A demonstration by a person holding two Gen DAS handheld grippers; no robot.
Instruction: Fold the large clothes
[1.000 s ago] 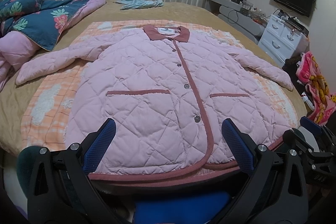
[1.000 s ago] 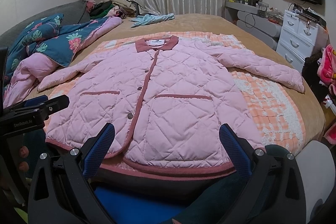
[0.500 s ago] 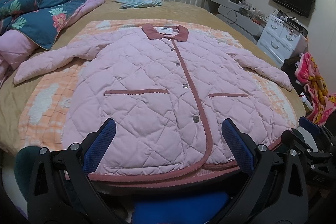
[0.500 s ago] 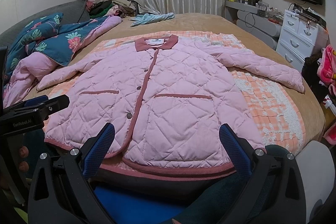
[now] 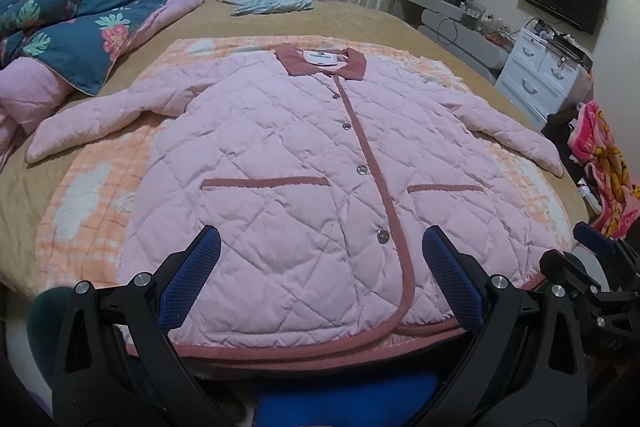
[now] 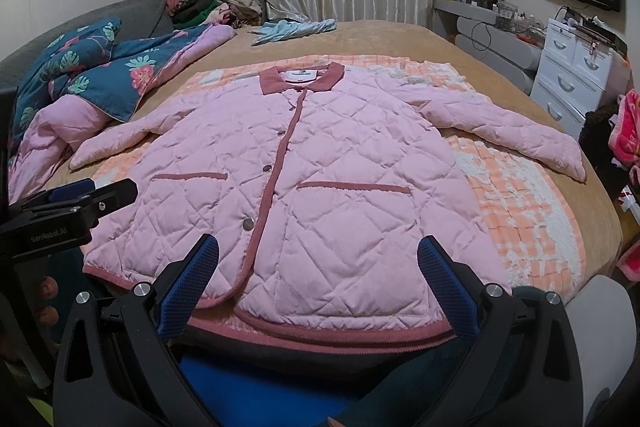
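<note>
A pink quilted jacket point(image 5: 280, 163) point(image 6: 320, 163) with dusty-red trim and collar lies flat and buttoned on the bed, both sleeves spread outward. My left gripper point(image 5: 320, 267) hovers open above the hem, left of the button placket, holding nothing. Over the hem's right half my right gripper point(image 6: 318, 267) is also open and empty. The right gripper's body point(image 5: 600, 267) shows at the right edge of the left wrist view, and the left gripper's body point(image 6: 72, 203) appears at the left edge of the right wrist view.
An orange-and-white checked blanket point(image 5: 80, 203) point(image 6: 520, 203) lies under the jacket on the tan bedspread point(image 6: 380, 35). A blue floral quilt point(image 5: 68, 39) is heaped at the left, a light blue garment point(image 6: 292, 27) at the far end. White drawers point(image 6: 572, 79) stand to the right.
Both views have shifted only slightly; the jacket lies unchanged and both grippers stay open over the hem.
</note>
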